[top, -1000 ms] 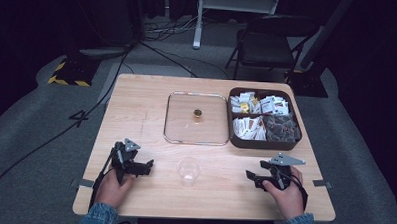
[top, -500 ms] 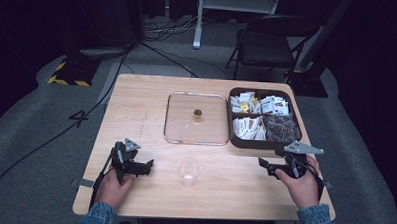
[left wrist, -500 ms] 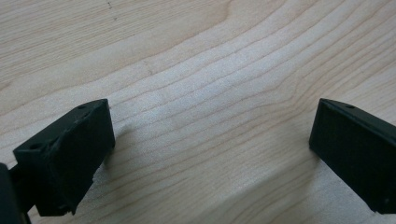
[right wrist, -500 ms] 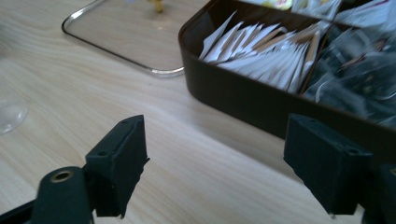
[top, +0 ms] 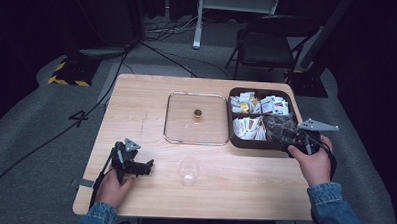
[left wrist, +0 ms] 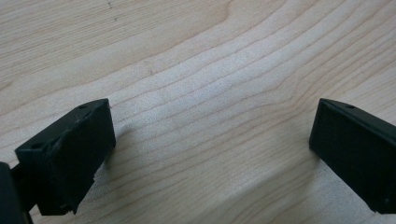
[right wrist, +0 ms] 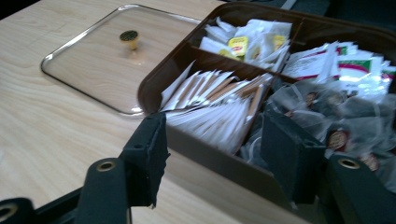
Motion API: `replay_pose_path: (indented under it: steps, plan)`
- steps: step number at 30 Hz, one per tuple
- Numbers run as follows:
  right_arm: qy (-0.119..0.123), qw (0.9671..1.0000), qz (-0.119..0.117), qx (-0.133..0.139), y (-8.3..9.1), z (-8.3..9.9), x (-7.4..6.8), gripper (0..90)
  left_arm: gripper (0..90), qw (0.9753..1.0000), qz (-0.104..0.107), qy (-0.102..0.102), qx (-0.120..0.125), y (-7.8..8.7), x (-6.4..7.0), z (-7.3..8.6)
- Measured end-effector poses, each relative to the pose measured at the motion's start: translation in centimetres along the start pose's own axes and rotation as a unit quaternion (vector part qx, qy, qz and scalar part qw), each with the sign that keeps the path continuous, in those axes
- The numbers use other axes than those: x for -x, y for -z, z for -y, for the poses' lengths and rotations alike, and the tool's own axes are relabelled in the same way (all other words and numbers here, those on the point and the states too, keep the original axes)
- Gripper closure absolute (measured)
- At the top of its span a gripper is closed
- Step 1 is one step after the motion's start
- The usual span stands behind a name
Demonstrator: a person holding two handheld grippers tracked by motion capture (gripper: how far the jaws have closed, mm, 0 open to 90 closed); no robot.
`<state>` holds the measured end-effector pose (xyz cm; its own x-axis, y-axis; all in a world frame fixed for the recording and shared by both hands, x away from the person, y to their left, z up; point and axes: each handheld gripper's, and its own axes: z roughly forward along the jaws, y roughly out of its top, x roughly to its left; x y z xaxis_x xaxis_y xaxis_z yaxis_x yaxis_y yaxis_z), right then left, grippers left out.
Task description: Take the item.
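No legible text or labels

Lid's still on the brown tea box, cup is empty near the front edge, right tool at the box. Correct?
Not quite: the lid is off, lying flat on the table beside the brown tea box, whose compartments are open, as the high view shows. The rest holds: the cup is empty near the front edge, and the right tool is at the box.
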<state>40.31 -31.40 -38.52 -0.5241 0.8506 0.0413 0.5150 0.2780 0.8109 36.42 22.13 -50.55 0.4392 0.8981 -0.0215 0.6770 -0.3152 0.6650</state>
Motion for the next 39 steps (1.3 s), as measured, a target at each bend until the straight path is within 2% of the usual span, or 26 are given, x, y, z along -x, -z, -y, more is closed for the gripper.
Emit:
replay_pose_path:
  steps: [4, 8, 9, 12, 14, 15, 19, 24, 26, 28, 29, 32, 39]
  plan:
    - [0.002, 0.9999, 0.01, 0.005, -0.3, -0.9, 0.7, 44.6, 0.7, 1.0, 0.0, 0.0, 0.0, 0.0, 0.0, 0.0]
    - [0.016, 0.9995, 0.018, 0.022, -1.1, -2.0, 2.0, 43.0, 0.6, 1.0, 0.001, 0.001, 0.001, 0.0, 0.0, 0.0]
    - [0.027, 0.999, 0.03, 0.017, -1.5, -2.5, 2.7, 41.7, 0.7, 1.0, 0.001, 0.0, 0.0, 0.0, 0.0, 0.0]
    - [0.03, 0.9987, 0.041, 0.009, -2.0, -2.8, 3.3, 42.1, 0.6, 1.0, 0.001, 0.001, 0.0, 0.0, 0.0, 0.0]
    - [0.024, 0.9985, 0.048, 0.01, -2.6, -3.0, 3.9, 42.0, 0.6, 1.0, 0.002, 0.002, 0.001, 0.0, 0.0, 0.0]
    - [0.017, 0.9982, 0.057, 0.002, -3.3, -3.0, 4.6, 42.0, 0.7, 1.0, 0.001, 0.001, 0.001, 0.0, 0.0, 0.0]
    - [0.006, 0.9976, 0.065, -0.023, -4.6, -2.5, 5.7, 42.4, 0.7, 1.0, 0.001, 0.0, 0.0, 0.0, 0.0, 0.0]
    - [-0.001, 0.9979, 0.057, -0.031, -6.1, -1.3, 6.7, 43.2, 0.7, 1.0, 0.001, 0.0, 0.0, 0.0, 0.0, 0.0]
    - [-0.003, 0.9981, 0.054, -0.031, -6.3, -1.1, 6.8, 42.9, 0.7, 1.0, 0.001, 0.001, 0.001, 0.0, 0.0, 0.0]
    - [-0.013, 0.998, 0.053, -0.032, -6.7, -0.6, 7.1, 42.7, 0.7, 1.0, 0.001, 0.0, 0.0, 0.0, 0.0, 0.0]
    - [-0.026, 0.9977, 0.052, -0.035, -7.1, -0.2, 7.3, 42.7, 0.6, 1.0, 0.002, 0.001, 0.0, 0.0, 0.0, 0.0]
    - [-0.035, 0.9975, 0.05, -0.036, -7.3, 0.0, 7.4, 42.8, 0.7, 1.0, 0.001, 0.0, 0.0, 0.0, 0.0, 0.0]
    - [-0.046, 0.9966, 0.046, -0.05, -8.0, 0.7, 7.2, 43.5, 0.6, 1.0, 0.001, 0.0, 0.0, 0.0, 0.0, 0.0]
